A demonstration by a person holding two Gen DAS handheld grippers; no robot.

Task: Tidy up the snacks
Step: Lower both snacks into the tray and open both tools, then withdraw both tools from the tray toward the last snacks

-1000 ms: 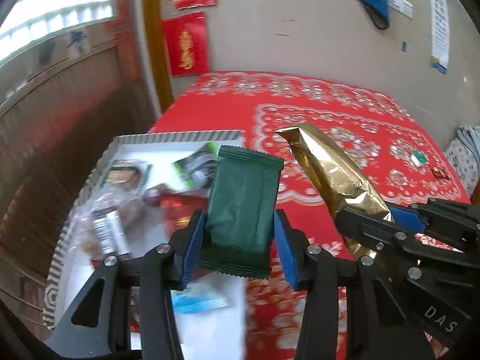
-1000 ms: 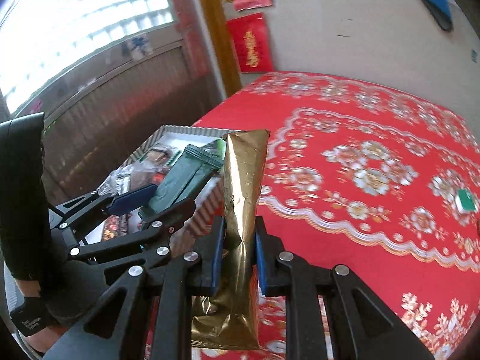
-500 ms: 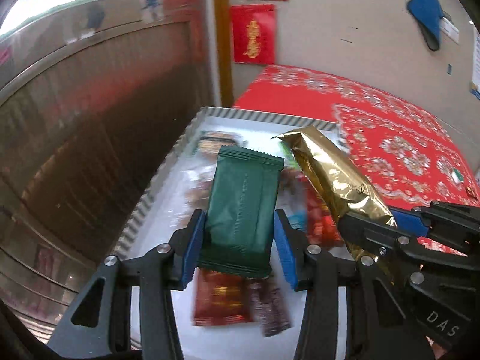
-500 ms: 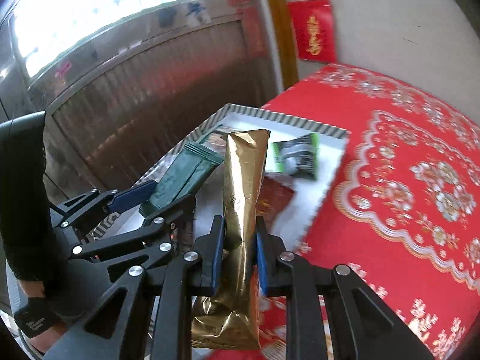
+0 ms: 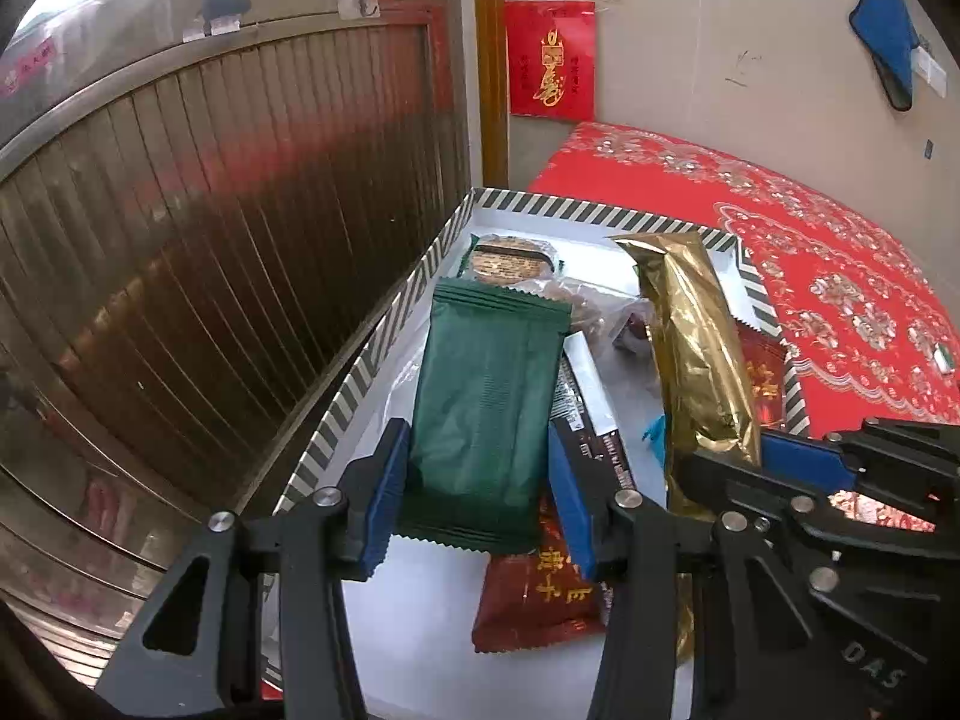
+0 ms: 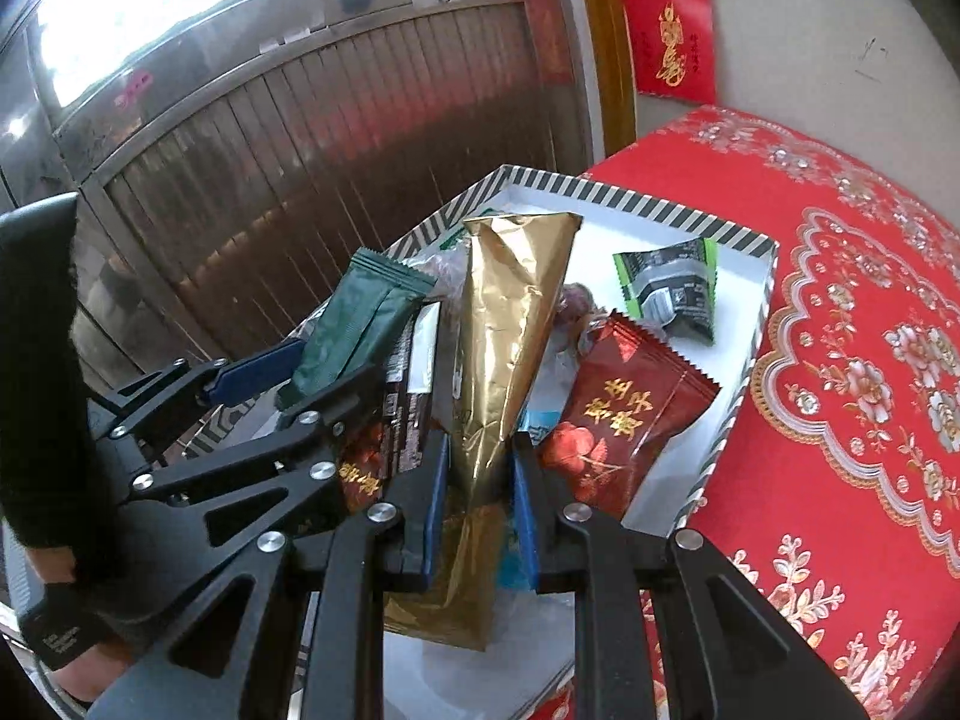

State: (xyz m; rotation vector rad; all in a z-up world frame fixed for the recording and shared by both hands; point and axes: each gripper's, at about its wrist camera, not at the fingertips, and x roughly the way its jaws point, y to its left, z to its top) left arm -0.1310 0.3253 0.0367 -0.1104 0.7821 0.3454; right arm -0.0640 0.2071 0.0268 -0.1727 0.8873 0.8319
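Observation:
My left gripper [image 5: 477, 495] is shut on a dark green snack packet [image 5: 486, 414] and holds it above the striped-rim white tray [image 5: 384, 336]. My right gripper [image 6: 477, 507] is shut on a long gold foil packet [image 6: 510, 348], also above the tray [image 6: 738, 396]. The gold packet [image 5: 696, 360] and the right gripper [image 5: 756, 468] show beside the green one in the left wrist view. The green packet [image 6: 360, 324] and the left gripper [image 6: 282, 378] show at the left of the right wrist view. The tray holds red packets [image 6: 624, 414], a black and green packet [image 6: 672, 288] and several other snacks.
The tray sits at the left edge of a table with a red patterned cloth [image 6: 852, 360]. A metal shutter wall [image 5: 210, 240] runs close along the tray's left side. A small green and white item [image 5: 943, 357] lies far right on the cloth.
Both grippers have swung left with their packets, from over the red cloth to over the tray. Both grips are unchanged.

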